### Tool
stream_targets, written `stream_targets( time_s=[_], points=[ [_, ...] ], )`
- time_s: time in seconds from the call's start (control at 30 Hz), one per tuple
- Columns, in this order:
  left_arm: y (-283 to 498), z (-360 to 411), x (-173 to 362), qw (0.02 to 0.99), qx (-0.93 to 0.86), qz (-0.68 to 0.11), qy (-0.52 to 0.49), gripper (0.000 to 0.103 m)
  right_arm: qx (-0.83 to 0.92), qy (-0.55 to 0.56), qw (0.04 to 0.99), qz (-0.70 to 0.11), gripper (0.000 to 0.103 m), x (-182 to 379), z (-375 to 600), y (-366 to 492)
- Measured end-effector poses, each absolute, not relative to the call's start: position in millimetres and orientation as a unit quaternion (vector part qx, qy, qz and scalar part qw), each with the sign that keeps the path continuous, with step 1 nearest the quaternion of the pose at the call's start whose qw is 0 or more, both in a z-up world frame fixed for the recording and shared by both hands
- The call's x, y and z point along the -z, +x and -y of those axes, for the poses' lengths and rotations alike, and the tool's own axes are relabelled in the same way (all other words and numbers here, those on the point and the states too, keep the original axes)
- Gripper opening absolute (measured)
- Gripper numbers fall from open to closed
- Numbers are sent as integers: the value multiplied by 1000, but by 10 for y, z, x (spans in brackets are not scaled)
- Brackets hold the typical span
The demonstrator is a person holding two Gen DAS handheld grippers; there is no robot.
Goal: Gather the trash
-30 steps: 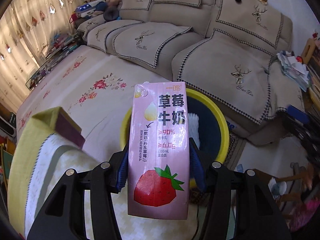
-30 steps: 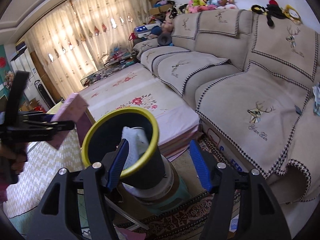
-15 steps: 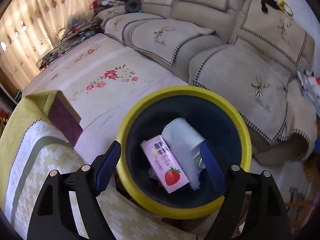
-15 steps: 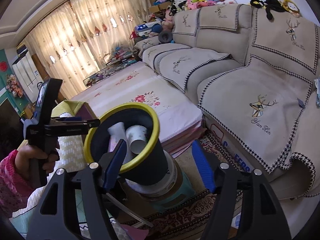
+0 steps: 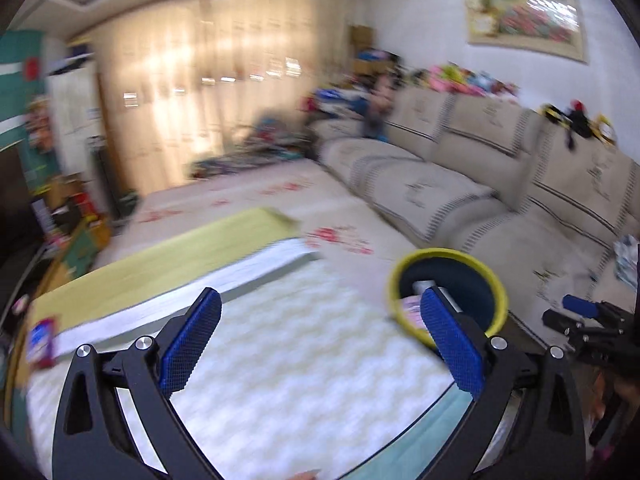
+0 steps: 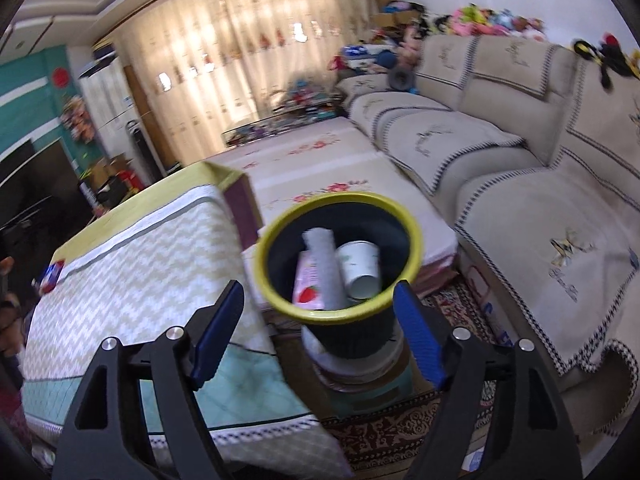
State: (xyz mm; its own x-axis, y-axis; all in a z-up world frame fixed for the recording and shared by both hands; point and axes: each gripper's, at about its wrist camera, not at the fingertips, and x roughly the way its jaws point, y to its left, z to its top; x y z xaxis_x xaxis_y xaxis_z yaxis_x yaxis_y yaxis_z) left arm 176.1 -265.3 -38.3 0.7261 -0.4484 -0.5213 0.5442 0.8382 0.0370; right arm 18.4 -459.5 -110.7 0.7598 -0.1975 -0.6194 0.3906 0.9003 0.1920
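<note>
The left gripper (image 5: 320, 340) had let go of the pink milk carton (image 6: 308, 280), which now lay in the yellow bin (image 6: 416, 240). Both grippers' jaws were opening, empty, the right gripper (image 6: 318, 336) near the bin. More trash could follow.

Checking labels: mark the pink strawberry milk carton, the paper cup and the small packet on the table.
Pink strawberry milk carton (image 6: 308, 280), right wrist view, front face.
Paper cup (image 6: 360, 266), right wrist view, side wall.
Small packet (image 6: 51, 276), right wrist view, top face.
</note>
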Motion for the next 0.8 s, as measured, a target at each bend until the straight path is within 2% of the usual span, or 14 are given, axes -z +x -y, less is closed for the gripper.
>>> stream_targets(
  time_s=[0.1, 0.23, 0.43, 0.8],
  points=[
    [1577, 2036, 299, 943, 213, -242, 84, 98, 136, 137, 933, -304, 73, 1016, 4317, 274],
    [1310, 1344, 256, 958, 152, -238, 58, 98, 125, 105, 943, -291, 79, 878, 4013, 321],
    [797, 628, 318, 969, 89, -231, 17, 98, 120, 65, 953, -272, 81, 685, 3605, 247],
    [375, 279, 432, 972, 48, -232, -13, 98, 110, 39, 961, -251, 84, 555, 3305, 34]
  ],
)
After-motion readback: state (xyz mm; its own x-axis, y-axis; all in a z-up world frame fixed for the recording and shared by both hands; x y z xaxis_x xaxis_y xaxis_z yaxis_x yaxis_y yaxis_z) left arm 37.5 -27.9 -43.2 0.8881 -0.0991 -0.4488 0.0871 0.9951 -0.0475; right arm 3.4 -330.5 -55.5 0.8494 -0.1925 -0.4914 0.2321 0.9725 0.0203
